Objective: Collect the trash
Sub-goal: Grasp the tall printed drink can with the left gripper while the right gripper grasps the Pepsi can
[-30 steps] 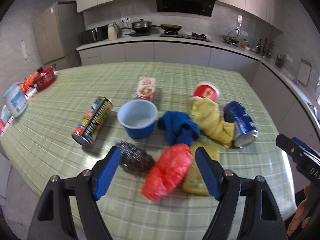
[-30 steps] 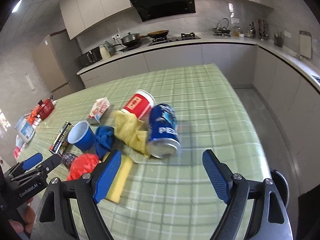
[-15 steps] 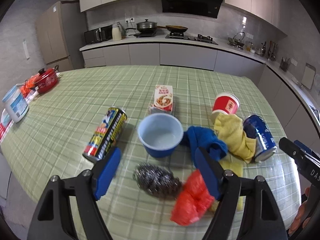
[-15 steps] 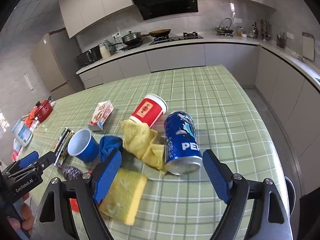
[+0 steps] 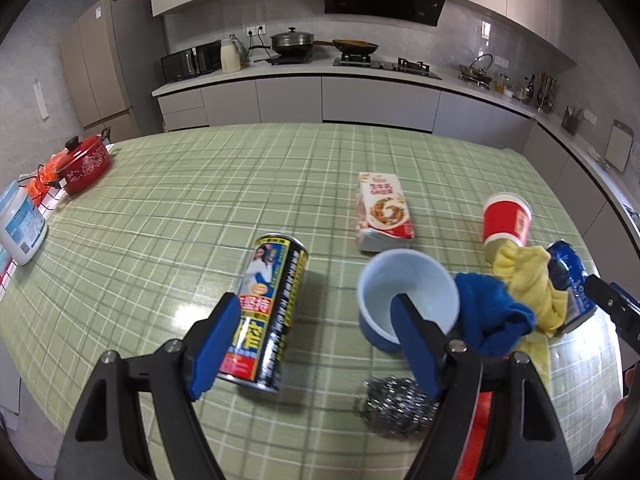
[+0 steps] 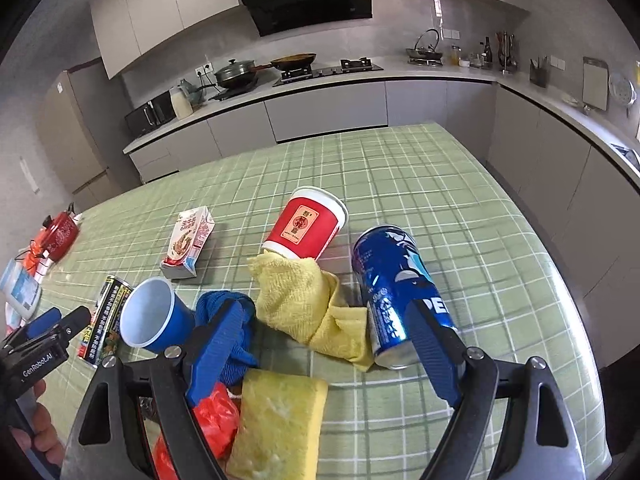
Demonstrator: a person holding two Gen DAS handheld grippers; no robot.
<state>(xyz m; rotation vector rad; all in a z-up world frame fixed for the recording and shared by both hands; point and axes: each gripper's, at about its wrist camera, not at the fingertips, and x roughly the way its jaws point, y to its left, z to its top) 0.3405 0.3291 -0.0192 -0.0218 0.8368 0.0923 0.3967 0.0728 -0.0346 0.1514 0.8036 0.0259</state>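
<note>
On the table [image 5: 168, 208], cans, cups and cloths lay clustered; both hand-held grippers, left [image 5: 316, 344] and right [image 6: 320, 348], hung open and empty. Either lying can [image 5: 268, 316] might roll if nudged.

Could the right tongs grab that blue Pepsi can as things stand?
Probably yes. The right tongs are open, and the blue can lies on its side just ahead, with only the yellow cloth touching its left side.

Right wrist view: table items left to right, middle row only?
black can → blue cup → blue cloth → yellow towel → blue Pepsi can. The carton and red paper cup lie farther back, so I left them out.
</note>
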